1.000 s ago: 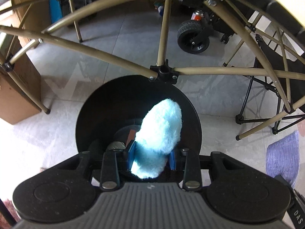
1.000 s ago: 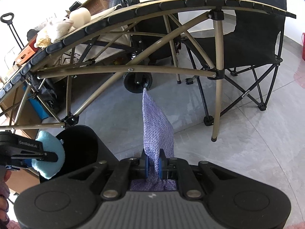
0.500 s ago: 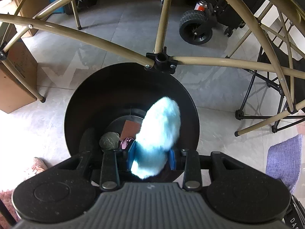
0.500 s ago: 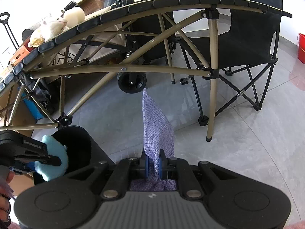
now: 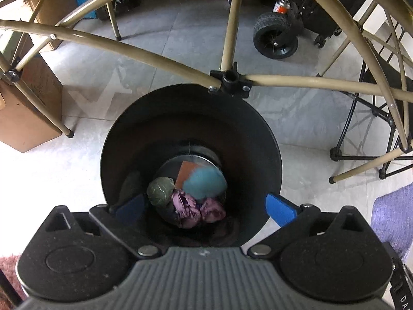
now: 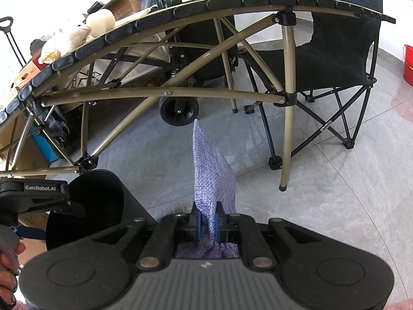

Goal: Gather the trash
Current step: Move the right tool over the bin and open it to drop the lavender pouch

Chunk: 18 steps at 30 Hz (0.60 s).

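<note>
My left claw point(image 5: 204, 208) hangs over the black bin point(image 5: 144, 129), its blue pads spread wide and holding nothing. Down on the bin floor lies the blue fluff ball point(image 5: 205, 183), blurred, against an orange card point(image 5: 187, 171), with a green wad point(image 5: 160, 190) and crumpled purple wrappers point(image 5: 196, 208) beside it. My right claw point(image 6: 207, 223) is clamped tight on a purple mesh cloth point(image 6: 213, 173), which stands up between the pads above the grey floor point(image 6: 322, 206). The bin point(image 6: 90, 206) sits at my left, under the tan table frame point(image 6: 160, 95).
</note>
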Motion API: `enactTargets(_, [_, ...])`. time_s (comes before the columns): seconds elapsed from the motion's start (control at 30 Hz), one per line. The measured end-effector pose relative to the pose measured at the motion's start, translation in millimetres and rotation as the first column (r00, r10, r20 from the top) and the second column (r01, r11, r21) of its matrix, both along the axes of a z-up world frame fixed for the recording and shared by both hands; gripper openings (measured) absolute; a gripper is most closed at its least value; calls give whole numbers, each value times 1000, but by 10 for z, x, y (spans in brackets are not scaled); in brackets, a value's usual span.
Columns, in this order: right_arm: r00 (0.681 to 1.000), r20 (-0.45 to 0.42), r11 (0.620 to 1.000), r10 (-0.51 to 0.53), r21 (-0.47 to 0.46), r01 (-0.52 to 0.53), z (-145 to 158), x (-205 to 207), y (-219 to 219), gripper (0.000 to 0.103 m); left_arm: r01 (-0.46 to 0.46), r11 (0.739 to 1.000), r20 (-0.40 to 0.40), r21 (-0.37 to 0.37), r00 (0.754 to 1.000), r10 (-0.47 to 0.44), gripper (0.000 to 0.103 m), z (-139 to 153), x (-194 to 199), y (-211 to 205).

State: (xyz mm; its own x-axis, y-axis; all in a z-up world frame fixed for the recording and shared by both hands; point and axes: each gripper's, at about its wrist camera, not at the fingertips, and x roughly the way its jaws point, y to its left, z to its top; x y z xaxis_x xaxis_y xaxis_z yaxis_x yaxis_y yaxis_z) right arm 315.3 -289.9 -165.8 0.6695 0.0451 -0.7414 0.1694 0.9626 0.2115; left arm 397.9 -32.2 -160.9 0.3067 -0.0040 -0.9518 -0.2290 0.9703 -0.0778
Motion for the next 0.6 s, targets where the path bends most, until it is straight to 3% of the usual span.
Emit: enactTargets(0.6, [1000, 0, 1000, 21, 2, -21, 23, 9, 49, 9, 18, 1000, 6, 5, 1000, -18, 103, 28, -42, 25])
